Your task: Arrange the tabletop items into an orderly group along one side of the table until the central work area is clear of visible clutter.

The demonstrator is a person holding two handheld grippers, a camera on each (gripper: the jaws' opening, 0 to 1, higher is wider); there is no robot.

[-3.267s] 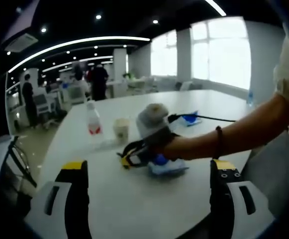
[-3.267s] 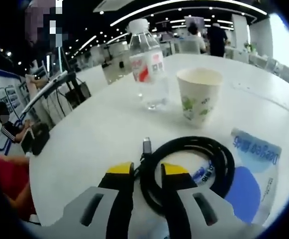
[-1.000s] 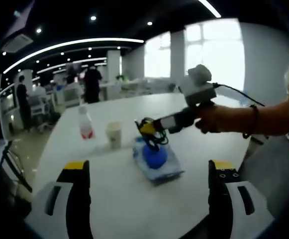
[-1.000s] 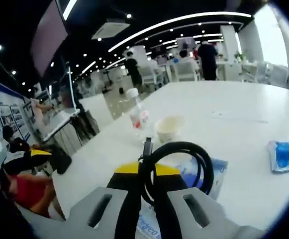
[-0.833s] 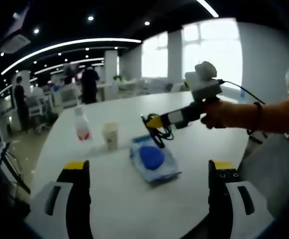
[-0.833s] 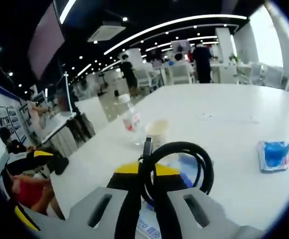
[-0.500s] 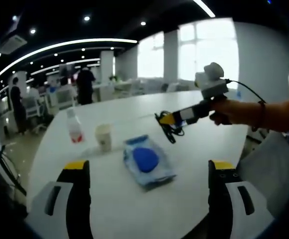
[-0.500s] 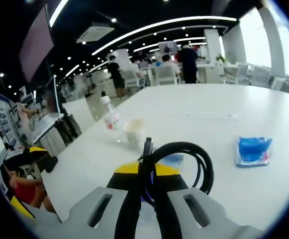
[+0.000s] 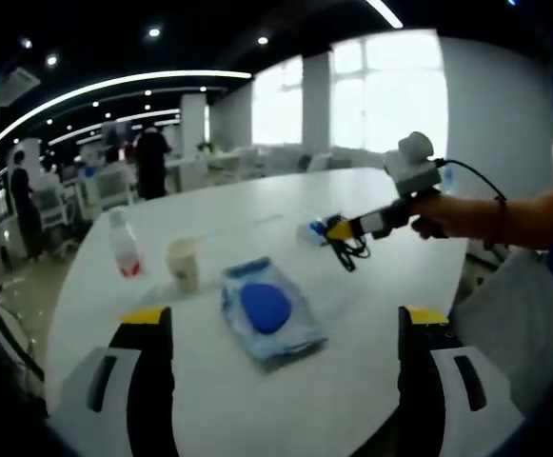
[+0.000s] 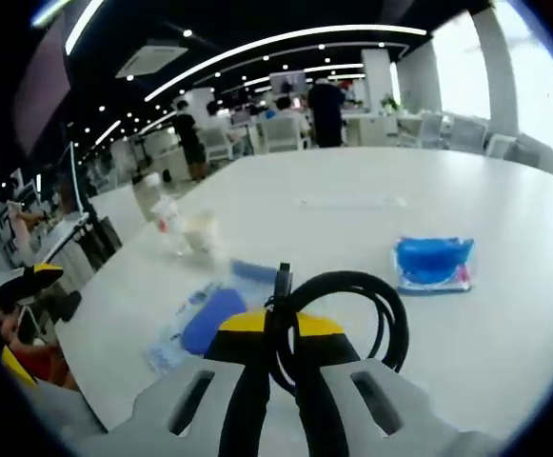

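Bottle (image 9: pixel 123 255) and cup (image 9: pixel 183 264) side by side on counter (image 9: pixel 371 324), bottle left of cup in left gripper view. Wipes pack (image 9: pixel 265 309) nearer, right of cup. Small packet (image 10: pixel 432 264) well apart, right of wipes pack in right gripper view. Cable coil (image 10: pixel 345 324) above counter, between right tongs (image 10: pixel 281 330) jaws.

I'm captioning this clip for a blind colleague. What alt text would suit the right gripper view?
The right claw is shut on a coiled black cable, held above a white table. Ahead lie a small blue packet on the right and a larger blue pack on the left, with a paper cup and a water bottle farther back.
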